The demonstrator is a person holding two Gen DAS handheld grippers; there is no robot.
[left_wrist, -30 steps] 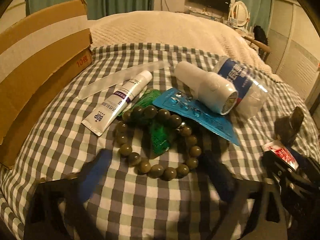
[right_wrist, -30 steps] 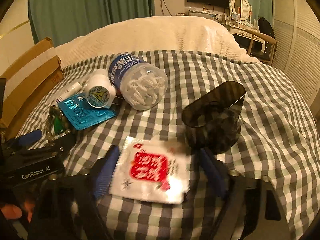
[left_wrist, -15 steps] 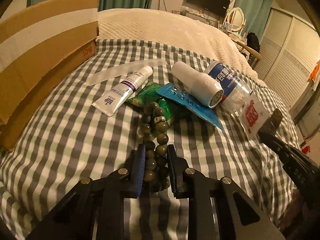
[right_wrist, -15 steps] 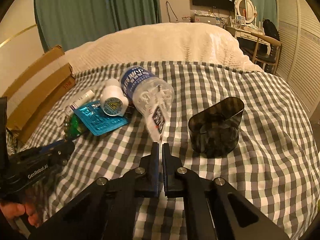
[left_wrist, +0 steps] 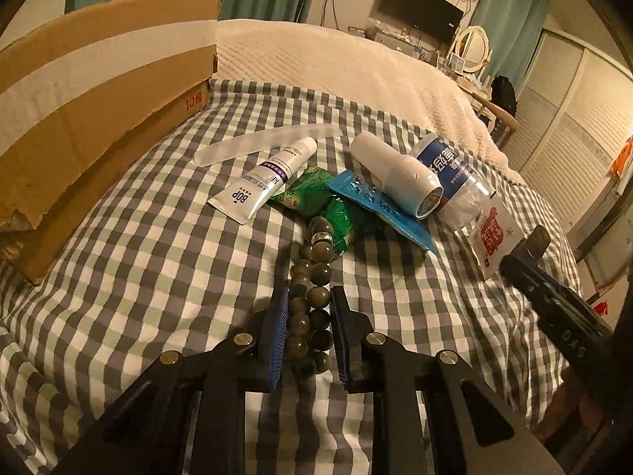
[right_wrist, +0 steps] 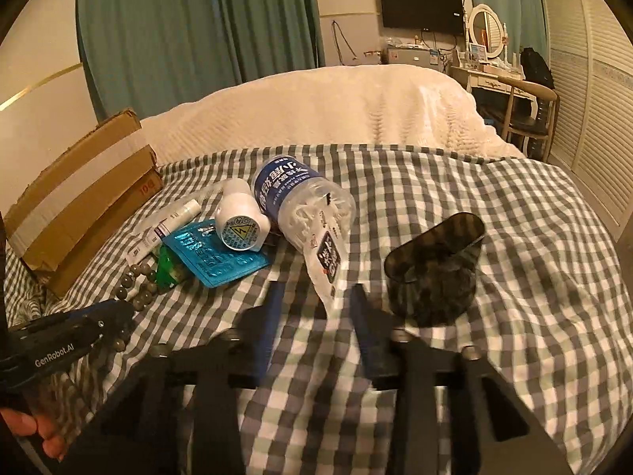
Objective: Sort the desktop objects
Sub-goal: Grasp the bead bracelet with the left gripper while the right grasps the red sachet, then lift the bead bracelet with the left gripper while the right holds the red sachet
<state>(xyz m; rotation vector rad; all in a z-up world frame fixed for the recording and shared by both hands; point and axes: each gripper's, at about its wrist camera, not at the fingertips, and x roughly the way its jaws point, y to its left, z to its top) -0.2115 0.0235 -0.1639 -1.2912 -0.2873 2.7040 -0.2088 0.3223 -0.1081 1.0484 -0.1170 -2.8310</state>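
A green bead bracelet (left_wrist: 310,308) lies pinched between the closed left gripper (left_wrist: 306,316) near the checked bedspread's (left_wrist: 158,257) near edge; the white sachet (right_wrist: 326,261) sits between the right gripper's (right_wrist: 316,312) opening jaws, untouched

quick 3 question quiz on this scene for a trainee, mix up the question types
1. True or false: the left gripper is shut on the bead bracelet.
2. Which item rests partly on the blue blister pack? A) white cylinder B) toothpaste tube C) dark cup
3. Fill in: in the left wrist view, the cardboard box sits to the ___ of the pile of items.

Key: 1 true; 2 A; 3 left
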